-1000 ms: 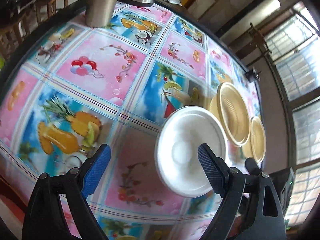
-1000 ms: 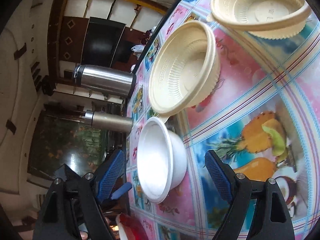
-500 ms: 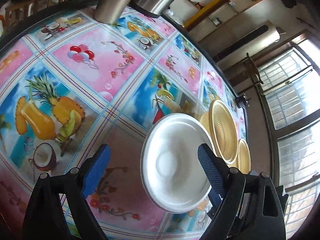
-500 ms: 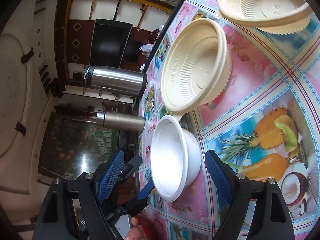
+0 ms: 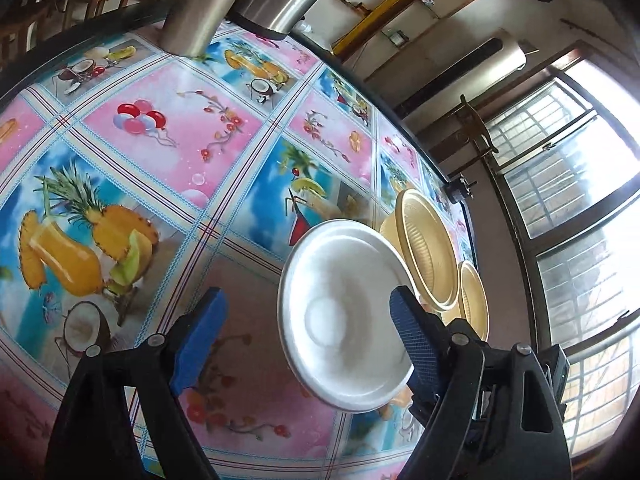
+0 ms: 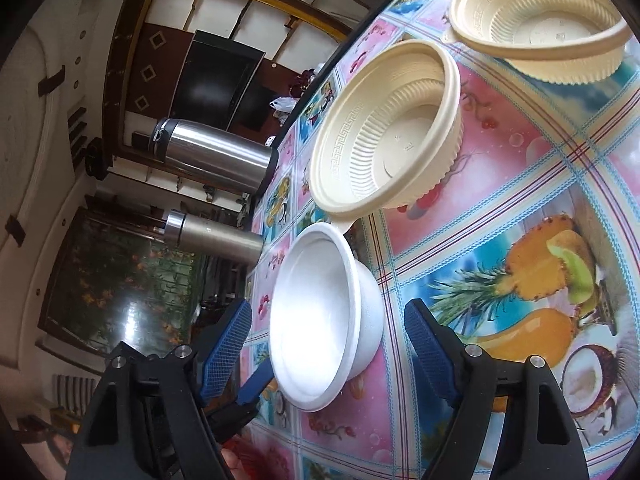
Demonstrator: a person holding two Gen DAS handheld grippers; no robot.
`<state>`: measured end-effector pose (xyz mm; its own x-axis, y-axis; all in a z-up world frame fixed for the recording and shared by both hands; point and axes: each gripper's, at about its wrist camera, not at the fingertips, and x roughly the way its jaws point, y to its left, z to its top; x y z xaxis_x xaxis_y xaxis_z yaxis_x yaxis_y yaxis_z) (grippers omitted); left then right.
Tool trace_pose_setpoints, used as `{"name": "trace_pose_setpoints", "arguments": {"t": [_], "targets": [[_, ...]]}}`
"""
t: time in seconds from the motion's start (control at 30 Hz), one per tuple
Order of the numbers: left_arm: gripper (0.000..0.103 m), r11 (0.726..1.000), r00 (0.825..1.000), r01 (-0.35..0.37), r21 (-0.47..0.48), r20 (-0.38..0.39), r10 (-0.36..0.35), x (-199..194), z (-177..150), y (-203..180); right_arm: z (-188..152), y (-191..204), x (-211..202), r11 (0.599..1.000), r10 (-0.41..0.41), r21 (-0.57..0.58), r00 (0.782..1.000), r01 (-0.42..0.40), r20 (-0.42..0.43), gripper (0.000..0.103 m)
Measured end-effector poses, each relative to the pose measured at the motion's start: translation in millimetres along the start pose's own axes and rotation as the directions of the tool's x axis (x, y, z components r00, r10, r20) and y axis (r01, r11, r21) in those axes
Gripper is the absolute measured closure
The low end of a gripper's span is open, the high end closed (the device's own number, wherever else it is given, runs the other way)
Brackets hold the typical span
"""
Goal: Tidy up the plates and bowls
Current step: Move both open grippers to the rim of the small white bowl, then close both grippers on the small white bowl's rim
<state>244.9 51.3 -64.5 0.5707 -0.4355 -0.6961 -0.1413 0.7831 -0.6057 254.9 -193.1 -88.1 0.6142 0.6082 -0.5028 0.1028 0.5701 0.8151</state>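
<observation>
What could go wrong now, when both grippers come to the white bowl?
1. Both open grippers, left gripper and right gripper, frame the same white bowl; they may collide.
2. The bowl looks light; a finger could push it against the nearby beige bowl.

Both claws are closing in on the white bowl (image 5: 344,332): it now fills more of the lower centre in each view. The left claw (image 5: 308,336) has its right pad at the bowl's rim, and the right claw (image 6: 328,344) now straddles it. The left claw's blue tip now shows at lower left of the right view.
</observation>
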Motion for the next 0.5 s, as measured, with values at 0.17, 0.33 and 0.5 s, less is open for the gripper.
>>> {"name": "trace_pose_setpoints", "arguments": {"t": [0.17, 0.33, 0.5], "targets": [[0.039, 1.0, 1.0, -0.002, -0.007, -0.018, 0.002, 6.1, -0.3, 5.5, -0.9, 0.8, -1.6, 1.0, -0.008, -0.02, 1.0, 0.008, 0.017, 0.022], [0.054, 1.0, 1.0, -0.016, -0.002, -0.021, 0.016, 8.3, -1.5, 6.8, -0.2, -2.4, 3.1, 1.0, -0.014, -0.009, 1.0, 0.014, 0.006, 0.022], [0.064, 0.999, 0.999, -0.032, -0.006, 0.011, 0.032, 2.3, -1.0, 9.3, -0.1, -2.1, 3.1, 1.0, -0.011, -0.016, 1.0, 0.011, 0.004, 0.031]]}}
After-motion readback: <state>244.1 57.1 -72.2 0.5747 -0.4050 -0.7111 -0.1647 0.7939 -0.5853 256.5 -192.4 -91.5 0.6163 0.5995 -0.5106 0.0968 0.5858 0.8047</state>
